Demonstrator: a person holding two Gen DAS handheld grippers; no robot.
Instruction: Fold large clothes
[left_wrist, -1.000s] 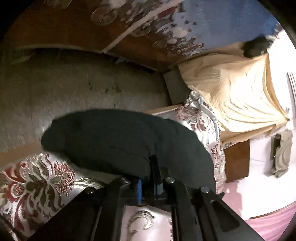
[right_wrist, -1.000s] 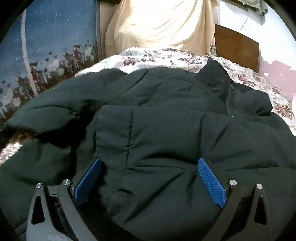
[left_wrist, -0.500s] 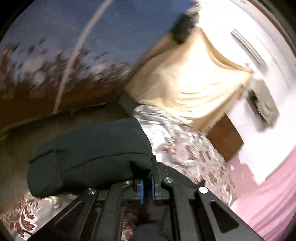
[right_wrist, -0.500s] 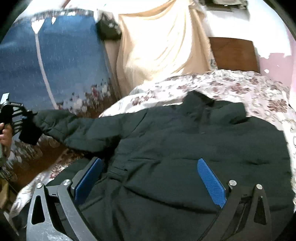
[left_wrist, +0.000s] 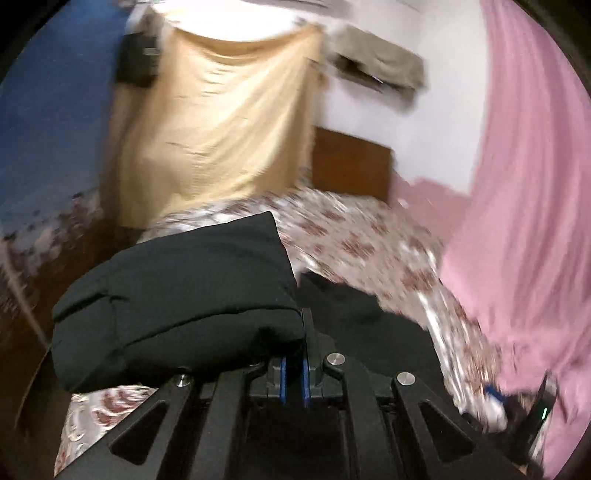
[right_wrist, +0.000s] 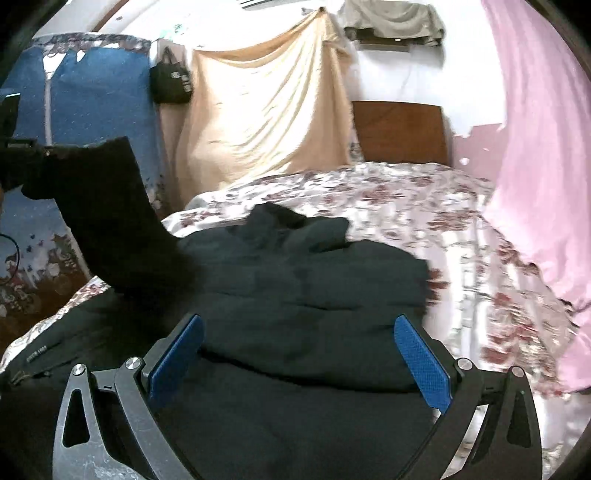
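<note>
Bed (right_wrist: 461, 236) with floral cover fills the space ahead of and beneath both grippers; wooden headboard (right_wrist: 399, 133) at its far end.

Pink curtain (right_wrist: 535, 147) hangs to the right of the right gripper. Beige sheet (right_wrist: 266, 122) is draped on the wall ahead; blue patterned cloth (right_wrist: 99, 110) lies off to the left.

Dark jacket (right_wrist: 295, 295) lies spread on the bed directly under and ahead of the right gripper, collar toward the headboard. Its sleeve (right_wrist: 110, 221) is lifted off the bed, rising up and to the left away from the body of the jacket.

Right gripper (right_wrist: 299, 350): released, blue pads wide apart, nothing pinched; jacket fabric lies below and between the fingers (right_wrist: 177, 350).

Left gripper (left_wrist: 291, 376): clenched, pads nearly together, grasping the sleeve's cuff end, which bulges out to the left of its fingers. Background in this view is blurred.

Small black bag (right_wrist: 171, 83) hangs on the wall ahead, between blue cloth and beige sheet.
</note>
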